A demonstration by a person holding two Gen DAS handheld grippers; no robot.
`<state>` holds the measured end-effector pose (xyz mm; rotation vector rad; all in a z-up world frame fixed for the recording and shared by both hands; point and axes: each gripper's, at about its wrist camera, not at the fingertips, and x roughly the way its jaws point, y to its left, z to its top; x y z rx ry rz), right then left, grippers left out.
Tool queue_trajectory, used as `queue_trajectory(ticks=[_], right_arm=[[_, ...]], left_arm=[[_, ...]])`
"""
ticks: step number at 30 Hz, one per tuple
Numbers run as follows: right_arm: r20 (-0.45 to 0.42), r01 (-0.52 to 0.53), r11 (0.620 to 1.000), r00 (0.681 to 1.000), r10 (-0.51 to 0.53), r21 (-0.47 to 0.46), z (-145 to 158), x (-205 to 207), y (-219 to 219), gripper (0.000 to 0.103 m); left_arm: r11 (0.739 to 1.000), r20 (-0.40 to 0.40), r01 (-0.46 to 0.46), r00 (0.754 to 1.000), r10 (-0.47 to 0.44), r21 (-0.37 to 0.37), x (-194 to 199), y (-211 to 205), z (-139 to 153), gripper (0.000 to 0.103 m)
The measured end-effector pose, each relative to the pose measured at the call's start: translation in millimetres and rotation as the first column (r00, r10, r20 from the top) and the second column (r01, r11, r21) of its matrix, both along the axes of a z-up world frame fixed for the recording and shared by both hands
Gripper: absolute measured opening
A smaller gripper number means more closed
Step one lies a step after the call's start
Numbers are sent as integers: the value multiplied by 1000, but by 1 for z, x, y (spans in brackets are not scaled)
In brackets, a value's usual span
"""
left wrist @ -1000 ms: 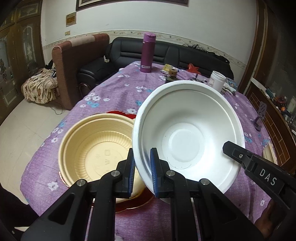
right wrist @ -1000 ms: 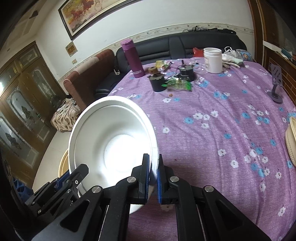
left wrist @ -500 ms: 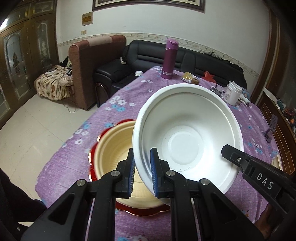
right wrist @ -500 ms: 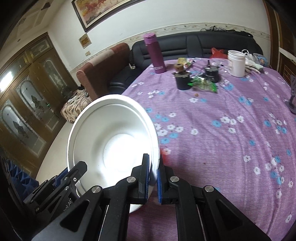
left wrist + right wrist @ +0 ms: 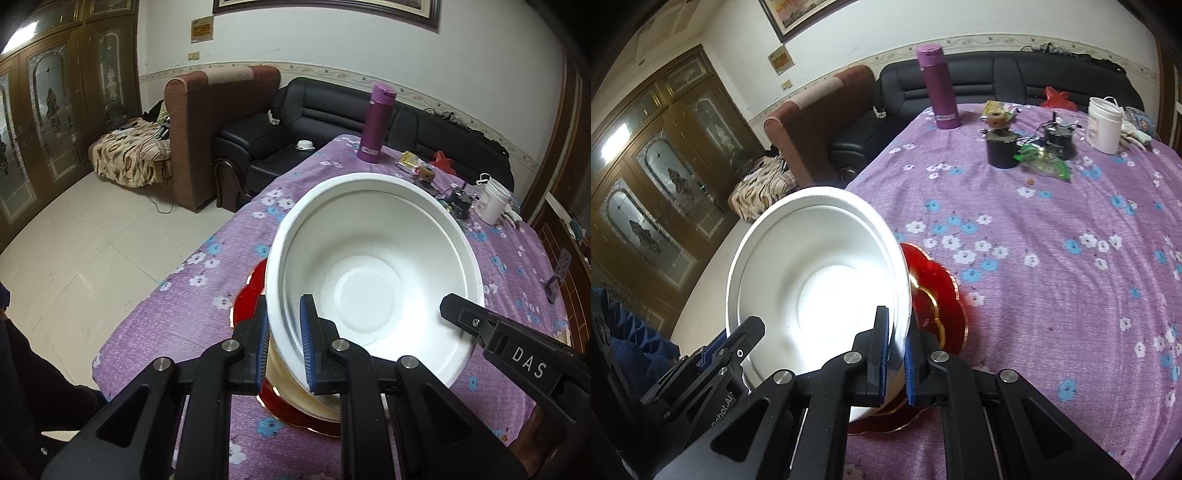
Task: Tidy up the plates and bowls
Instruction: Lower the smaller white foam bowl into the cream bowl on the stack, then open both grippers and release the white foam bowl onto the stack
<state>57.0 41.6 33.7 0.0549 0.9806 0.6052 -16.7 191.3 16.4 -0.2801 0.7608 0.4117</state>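
1. Presently, the left gripper (image 5: 283, 345) is clamped on the near rim of the white bowl (image 5: 373, 273).
2. The right gripper (image 5: 896, 354) grips the opposite rim.
3. The bowl hangs tilted above the red plate (image 5: 938, 291) on the purple tablecloth (image 5: 1052, 258).

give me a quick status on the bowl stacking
Left gripper and right gripper both shut on white bowl rim. Bowl over cream bowl on red plate. Nothing blocking.

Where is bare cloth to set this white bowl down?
Free: the wide purple floral tablecloth between the scalloped red plate and the far clutter. Crowded: around the purple flask, black pot and white tub; the red plate carries a cream bowl.
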Motion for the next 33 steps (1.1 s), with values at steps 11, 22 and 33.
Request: queue_trajectory(ticks=[11, 22, 33], right_arm=[[-45, -18, 999, 999, 16, -33, -16, 2, 12, 7], [-50, -22, 998, 999, 19, -62, -21, 5, 22, 8], [-41, -22, 996, 999, 18, -81, -23, 6, 25, 12]], left_arm=[[1000, -42, -12, 999, 12, -14, 0, 8, -14, 14], [1000, -57, -24, 998, 23, -16, 3, 13, -19, 14], [998, -51, -57, 997, 57, -16, 4, 15, -16, 14]])
